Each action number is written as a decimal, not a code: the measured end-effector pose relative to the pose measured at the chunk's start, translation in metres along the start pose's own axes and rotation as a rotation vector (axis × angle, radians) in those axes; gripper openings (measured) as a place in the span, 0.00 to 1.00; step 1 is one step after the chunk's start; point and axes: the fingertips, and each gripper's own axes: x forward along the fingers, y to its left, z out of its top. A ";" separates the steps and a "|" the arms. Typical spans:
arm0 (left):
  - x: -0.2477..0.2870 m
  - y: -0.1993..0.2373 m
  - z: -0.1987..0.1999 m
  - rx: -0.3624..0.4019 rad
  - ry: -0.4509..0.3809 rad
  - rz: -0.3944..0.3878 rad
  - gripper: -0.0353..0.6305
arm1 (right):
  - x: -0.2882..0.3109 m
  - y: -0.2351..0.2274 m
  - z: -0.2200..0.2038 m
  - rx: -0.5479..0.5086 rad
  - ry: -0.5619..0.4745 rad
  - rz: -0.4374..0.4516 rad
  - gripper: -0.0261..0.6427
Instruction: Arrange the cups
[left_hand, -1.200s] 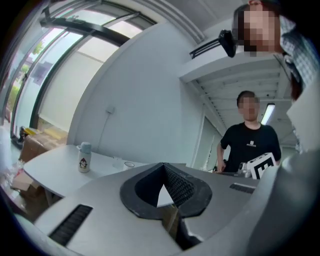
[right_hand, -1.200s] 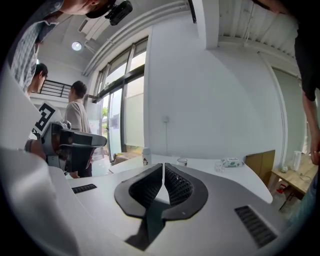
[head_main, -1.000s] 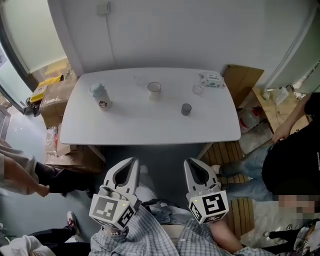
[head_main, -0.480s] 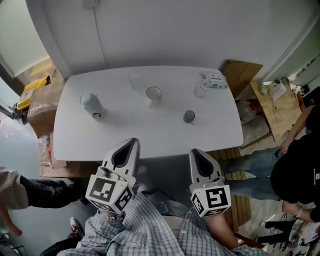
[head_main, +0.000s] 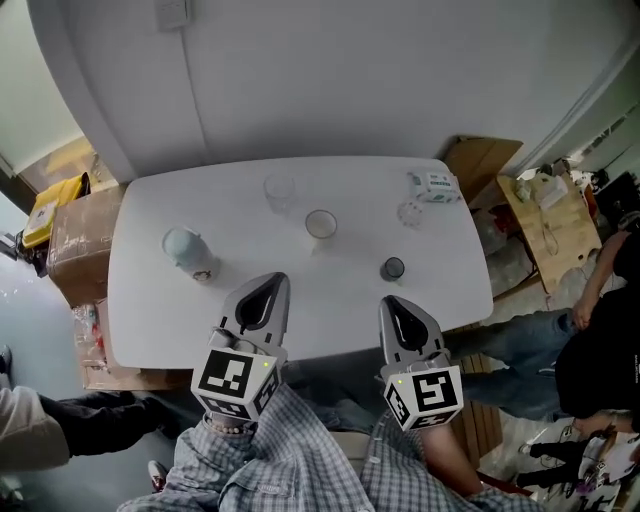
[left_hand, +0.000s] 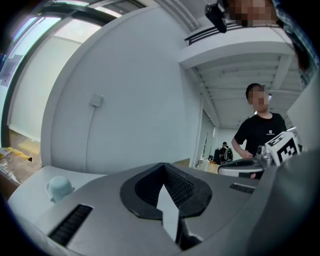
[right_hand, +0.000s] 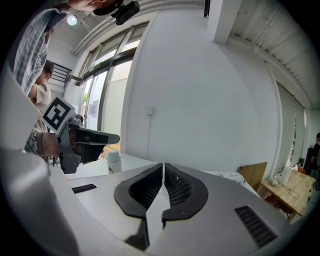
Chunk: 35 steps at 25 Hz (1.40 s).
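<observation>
Though near wall (head_main: 350, 80), white table (head_main: 300, 310) w/ cups (head_main: 321, 224), boxes (head_main: 75, 240) beside

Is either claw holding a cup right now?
No, the left claw and right claw are shut and empty, short of the white cup and dark cup on the table.

A white tabletop (head_main: 335, 295) is set against a pale grey wall (head_main: 330, 80); a cardboard box (head_main: 75, 235) is placed at its left, and tall windows (right_hand: 102, 100) are seen beyond.
</observation>
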 end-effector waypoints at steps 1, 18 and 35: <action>0.006 0.005 0.001 0.001 0.001 -0.005 0.07 | 0.008 0.000 0.001 0.001 0.007 0.001 0.08; 0.096 0.083 -0.058 -0.065 0.158 0.022 0.07 | 0.116 0.026 -0.072 0.026 0.225 0.053 0.08; 0.183 0.131 -0.128 -0.152 0.314 0.126 0.24 | 0.192 0.040 -0.137 0.016 0.385 0.226 0.18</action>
